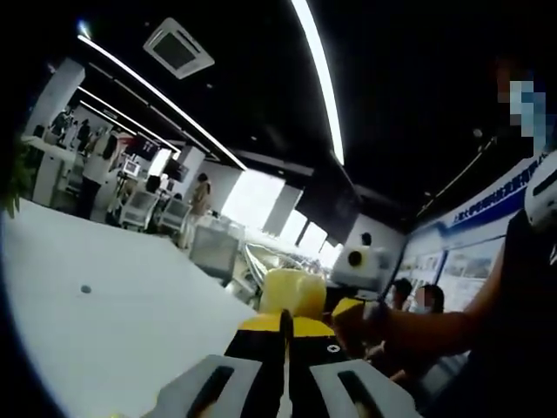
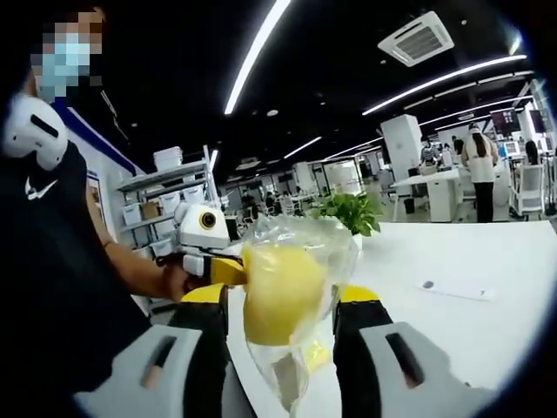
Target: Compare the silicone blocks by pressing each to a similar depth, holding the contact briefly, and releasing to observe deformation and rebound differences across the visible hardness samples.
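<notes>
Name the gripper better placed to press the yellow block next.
Probably the right gripper: the bagged yellow block already sits between its jaws. The left gripper looks shut, the block beyond its tips.

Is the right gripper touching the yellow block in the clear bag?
Touching. The right gripper view shows the right gripper with its jaws pressed against both sides of the bagged yellow block.

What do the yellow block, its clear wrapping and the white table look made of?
Yellow block: soft, matte, likely silicone; its rounded edges bulge between the right gripper jaws. Wrapping: thin clear plastic film, crinkled and glossy with highlights. Table: smooth white surface, probably laminate; material uncertain.
</notes>
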Action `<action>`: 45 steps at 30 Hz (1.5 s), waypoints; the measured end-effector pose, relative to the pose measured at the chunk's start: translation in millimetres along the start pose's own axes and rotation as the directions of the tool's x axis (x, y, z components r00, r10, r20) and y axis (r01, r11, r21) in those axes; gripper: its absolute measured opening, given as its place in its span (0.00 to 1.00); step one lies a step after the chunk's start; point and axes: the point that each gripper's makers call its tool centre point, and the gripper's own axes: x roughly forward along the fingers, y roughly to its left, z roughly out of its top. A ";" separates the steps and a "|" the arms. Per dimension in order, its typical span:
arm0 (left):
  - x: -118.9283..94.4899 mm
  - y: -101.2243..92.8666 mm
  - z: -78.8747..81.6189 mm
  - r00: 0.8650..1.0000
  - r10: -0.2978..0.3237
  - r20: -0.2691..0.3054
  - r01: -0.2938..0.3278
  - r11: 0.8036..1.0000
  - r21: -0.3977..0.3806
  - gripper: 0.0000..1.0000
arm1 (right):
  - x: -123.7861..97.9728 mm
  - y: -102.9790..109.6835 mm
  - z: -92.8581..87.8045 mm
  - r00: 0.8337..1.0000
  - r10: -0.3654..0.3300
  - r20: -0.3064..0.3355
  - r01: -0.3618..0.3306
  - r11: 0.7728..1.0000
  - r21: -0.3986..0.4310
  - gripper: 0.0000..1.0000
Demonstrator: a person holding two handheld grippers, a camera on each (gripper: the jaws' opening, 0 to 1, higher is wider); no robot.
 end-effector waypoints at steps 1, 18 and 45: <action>0.1 -1.1 -0.6 1.000 -0.001 -0.001 0.001 1.000 0.003 0.00 | 1.1 1.1 -0.3 1.000 0.008 -0.005 -0.008 1.000 -0.003 0.42; 0.4 -10.0 -1.0 1.000 -0.015 0.001 0.015 1.000 -0.002 0.00 | 0.3 6.3 -0.9 0.999 0.033 -0.027 -0.032 0.999 0.021 0.28; -7.8 -1.6 0.0 1.000 0.020 0.023 -0.020 1.000 -0.003 0.00 | 8.7 15.7 -2.5 0.993 0.084 -0.084 -0.082 0.996 0.030 0.05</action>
